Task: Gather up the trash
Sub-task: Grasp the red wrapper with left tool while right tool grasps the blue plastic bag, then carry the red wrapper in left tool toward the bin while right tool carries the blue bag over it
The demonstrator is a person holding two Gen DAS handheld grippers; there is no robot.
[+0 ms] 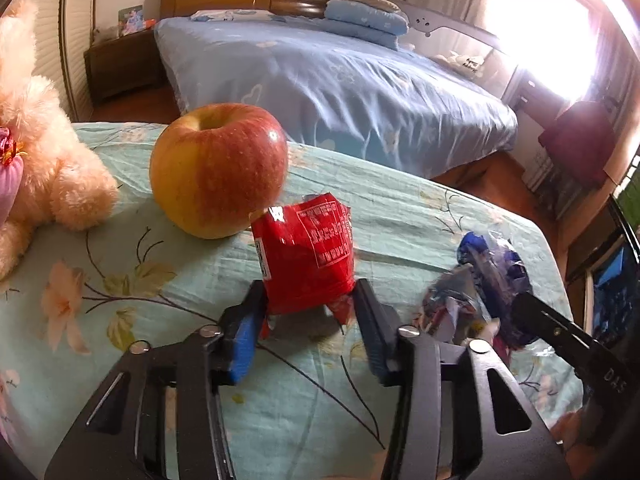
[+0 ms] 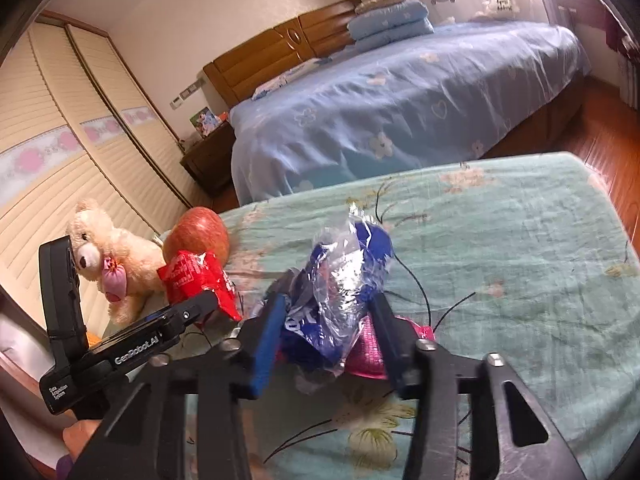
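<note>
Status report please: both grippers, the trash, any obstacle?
Left gripper shut on red wrapper. Right gripper shut on blue wrapper. Pink wrapper under it, on the cloth. Apple touching behind red wrapper, teddy beside.

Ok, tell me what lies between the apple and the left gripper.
The red wrapper, seen in the left wrist view, with the left gripper closed on it.
</note>
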